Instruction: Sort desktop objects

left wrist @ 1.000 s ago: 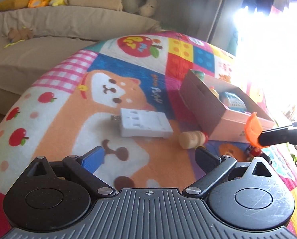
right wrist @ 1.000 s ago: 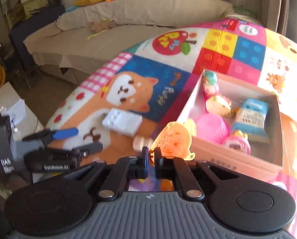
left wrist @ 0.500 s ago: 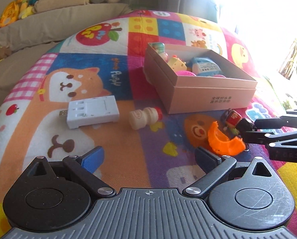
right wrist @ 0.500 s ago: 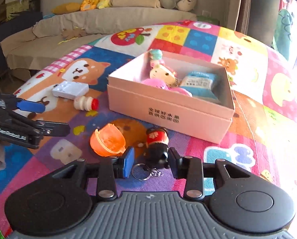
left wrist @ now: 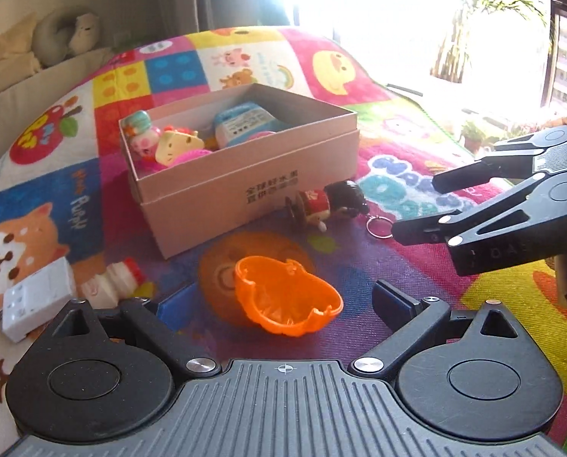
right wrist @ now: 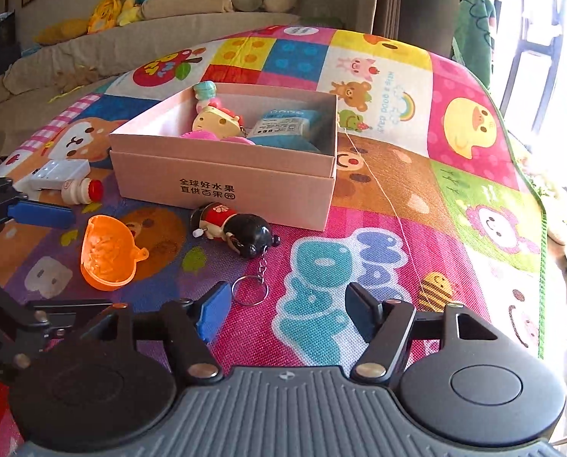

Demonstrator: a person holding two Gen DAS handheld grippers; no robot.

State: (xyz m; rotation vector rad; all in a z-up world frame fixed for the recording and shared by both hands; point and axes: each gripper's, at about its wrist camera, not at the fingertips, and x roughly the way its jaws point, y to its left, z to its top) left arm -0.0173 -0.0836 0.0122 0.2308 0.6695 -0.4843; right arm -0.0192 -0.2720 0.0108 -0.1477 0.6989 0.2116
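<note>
An orange toy shell (left wrist: pixel 283 301) lies hollow side up on the play mat, between the wide-apart fingers of my left gripper (left wrist: pixel 281 302); the pads do not touch it. In the right wrist view the orange toy shell (right wrist: pixel 106 253) sits at the left with my left gripper (right wrist: pixel 89 261) around it. A doll keychain (right wrist: pixel 233 228) with a black head lies in front of the pink cardboard box (right wrist: pixel 222 179), its ring just ahead of my right gripper (right wrist: pixel 287 304). The right gripper's jaws are opening, with nothing between them. The left wrist view shows the right gripper (left wrist: pixel 416 205) near the doll keychain (left wrist: pixel 329 203).
The box (left wrist: pixel 245 186) holds several small toys and a blue packet. A white charger (left wrist: pixel 35 301) and a small red-capped bottle (left wrist: pixel 110 283) lie left of the box. A sofa with plush toys stands behind the mat. A thin string (right wrist: pixel 382 194) crosses the mat.
My right gripper set the orange shell on the mat, let go, opened and drew back from the doll. My left gripper swung right from the charger and now straddles the shell.
</note>
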